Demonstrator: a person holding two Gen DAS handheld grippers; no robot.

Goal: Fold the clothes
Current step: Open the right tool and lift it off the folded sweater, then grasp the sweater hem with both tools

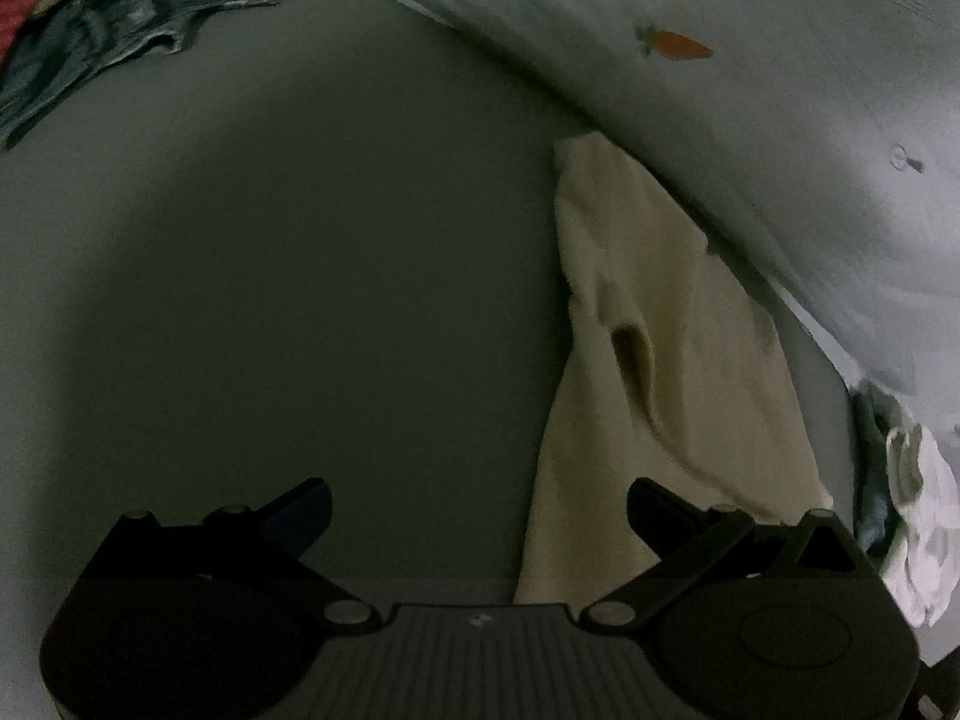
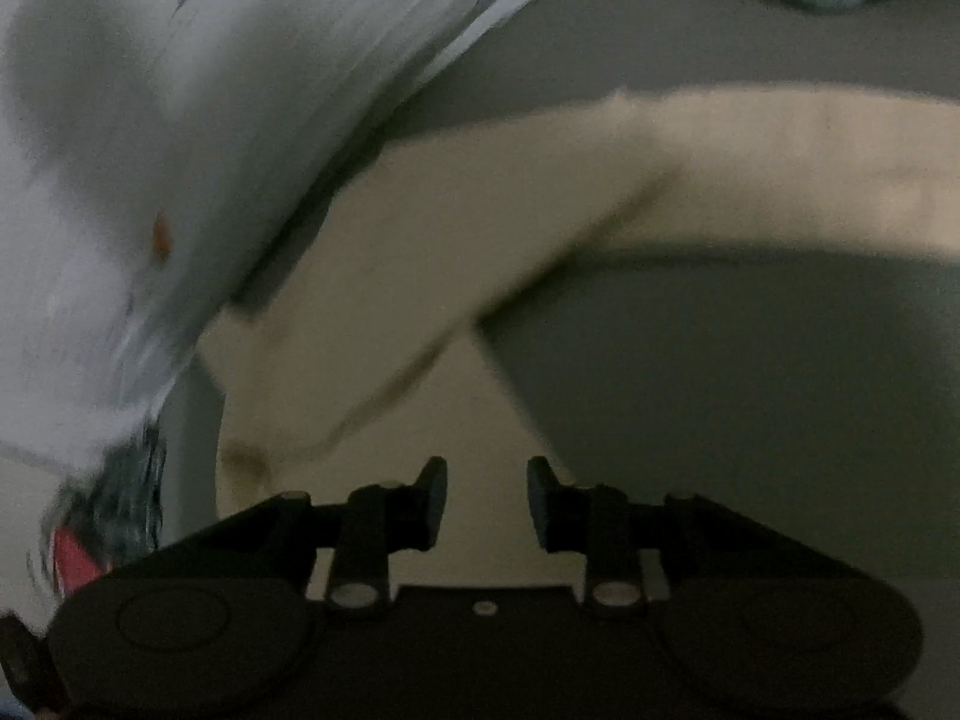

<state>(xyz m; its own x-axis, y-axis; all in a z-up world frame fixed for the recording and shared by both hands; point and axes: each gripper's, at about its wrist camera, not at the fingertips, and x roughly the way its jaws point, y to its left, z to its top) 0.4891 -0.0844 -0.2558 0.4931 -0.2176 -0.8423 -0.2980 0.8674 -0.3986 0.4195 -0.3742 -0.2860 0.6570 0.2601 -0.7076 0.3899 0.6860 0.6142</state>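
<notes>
A cream garment (image 1: 654, 372) lies crumpled on the grey surface (image 1: 300, 300), right of centre in the left wrist view. My left gripper (image 1: 480, 510) is wide open and empty, its right finger just over the garment's lower edge. In the right wrist view the same cream garment (image 2: 540, 192) spreads ahead, with a sleeve-like strip running right. My right gripper (image 2: 487, 498) is open with a narrow gap, low over the cream cloth, with nothing between the fingers. The right view is blurred.
A pale sheet with small carrot prints (image 1: 750, 60) runs along the far side and also shows in the right wrist view (image 2: 150, 120). Blue denim clothes (image 1: 120, 30) lie far left. A white and blue bundle (image 1: 912, 510) lies at the right.
</notes>
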